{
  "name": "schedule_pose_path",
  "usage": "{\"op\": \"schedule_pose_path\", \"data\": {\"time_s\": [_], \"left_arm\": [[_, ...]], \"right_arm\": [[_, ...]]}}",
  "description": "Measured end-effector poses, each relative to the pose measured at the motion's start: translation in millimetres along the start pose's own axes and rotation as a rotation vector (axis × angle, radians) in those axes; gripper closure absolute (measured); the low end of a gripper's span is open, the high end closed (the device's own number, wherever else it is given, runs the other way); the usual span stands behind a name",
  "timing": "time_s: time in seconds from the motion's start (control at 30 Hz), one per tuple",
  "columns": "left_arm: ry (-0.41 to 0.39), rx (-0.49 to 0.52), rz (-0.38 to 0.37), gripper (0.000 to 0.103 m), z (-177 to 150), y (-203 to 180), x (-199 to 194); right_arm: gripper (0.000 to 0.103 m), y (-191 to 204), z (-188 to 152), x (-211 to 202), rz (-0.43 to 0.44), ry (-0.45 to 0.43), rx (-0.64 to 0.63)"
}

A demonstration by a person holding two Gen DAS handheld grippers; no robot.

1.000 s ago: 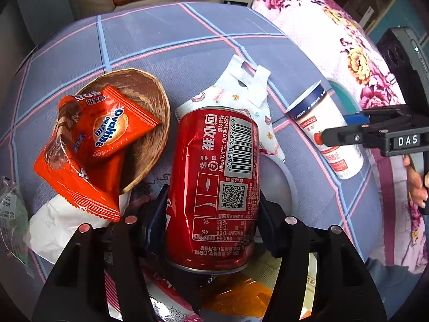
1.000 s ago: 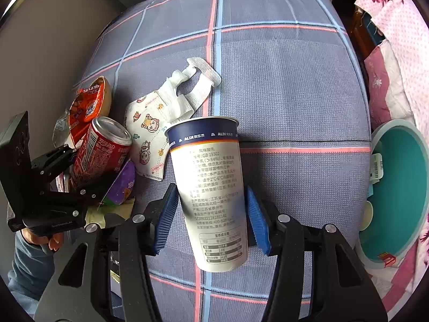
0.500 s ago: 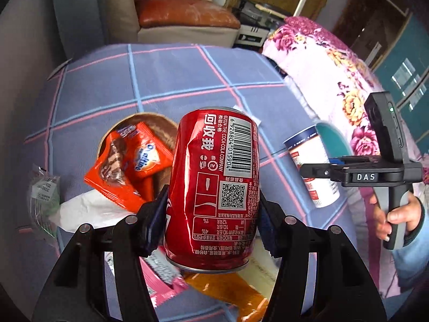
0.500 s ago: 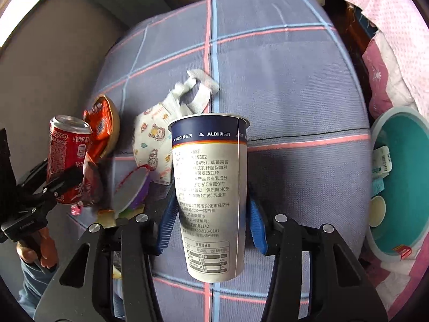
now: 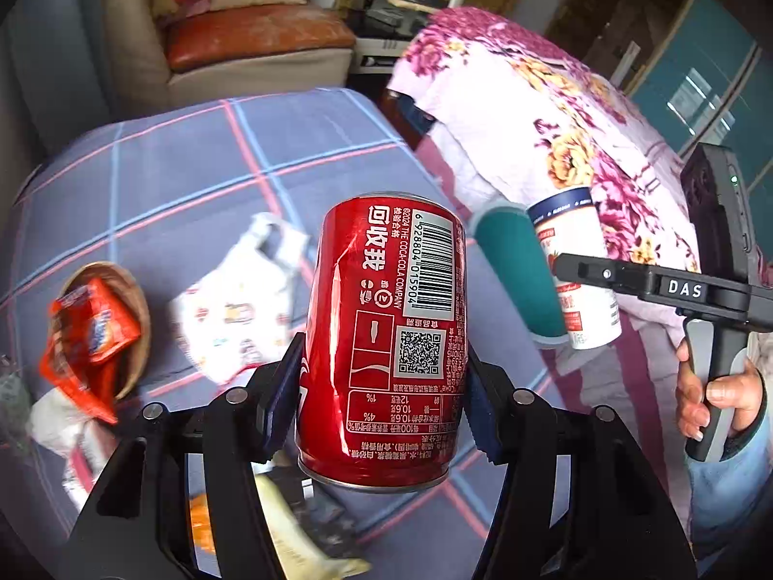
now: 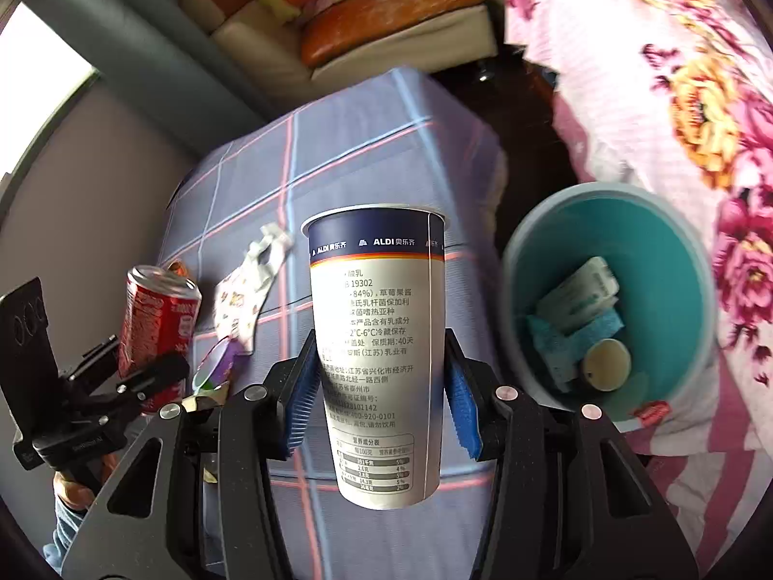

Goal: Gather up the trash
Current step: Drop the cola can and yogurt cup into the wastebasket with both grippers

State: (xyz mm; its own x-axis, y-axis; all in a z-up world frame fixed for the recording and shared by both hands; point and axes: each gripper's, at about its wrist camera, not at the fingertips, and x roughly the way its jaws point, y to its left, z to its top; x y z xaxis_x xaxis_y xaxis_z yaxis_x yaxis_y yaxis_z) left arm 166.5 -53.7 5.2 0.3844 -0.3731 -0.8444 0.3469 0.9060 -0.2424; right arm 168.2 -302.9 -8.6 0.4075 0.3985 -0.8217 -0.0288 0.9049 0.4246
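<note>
Checked cloth covers the desk [image 6: 367, 145] beside a teal bin [image 6: 686, 261], and both tools grip high above it so each load clears the clutter: left tool [image 5: 381, 391] clamps the can [image 5: 386, 333], right tool [image 6: 379, 386] clamps the cup [image 6: 377, 338], both upright, mouths up, held beside the bin.

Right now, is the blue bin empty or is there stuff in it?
Not empty. The teal bin beside the bed already holds a white carton, a blue packet and a small round lid.
</note>
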Motion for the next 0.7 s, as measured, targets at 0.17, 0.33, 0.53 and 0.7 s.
{"op": "schedule_pose_path", "data": {"time_s": [0.17,0.33,0.53,0.7], "left_arm": [[0.025,0.039,-0.033,0.043,12,-45,27],[0.05,0.085,-0.055,0.043,22,-89,53],[0.095,0.127,-0.074,0.043,28,-126,84],[0.137,0.161,-0.079,0.043,32,-148,109]], "right_arm": [[0.057,-40,-1,-28,-0.028,-0.07,0.055],[0.057,-76,-4,-43,-0.073,-0.117,0.106],[0.057,-122,-9,-55,-0.105,-0.152,0.179],[0.057,-149,-14,-55,-0.113,-0.148,0.221]]}}
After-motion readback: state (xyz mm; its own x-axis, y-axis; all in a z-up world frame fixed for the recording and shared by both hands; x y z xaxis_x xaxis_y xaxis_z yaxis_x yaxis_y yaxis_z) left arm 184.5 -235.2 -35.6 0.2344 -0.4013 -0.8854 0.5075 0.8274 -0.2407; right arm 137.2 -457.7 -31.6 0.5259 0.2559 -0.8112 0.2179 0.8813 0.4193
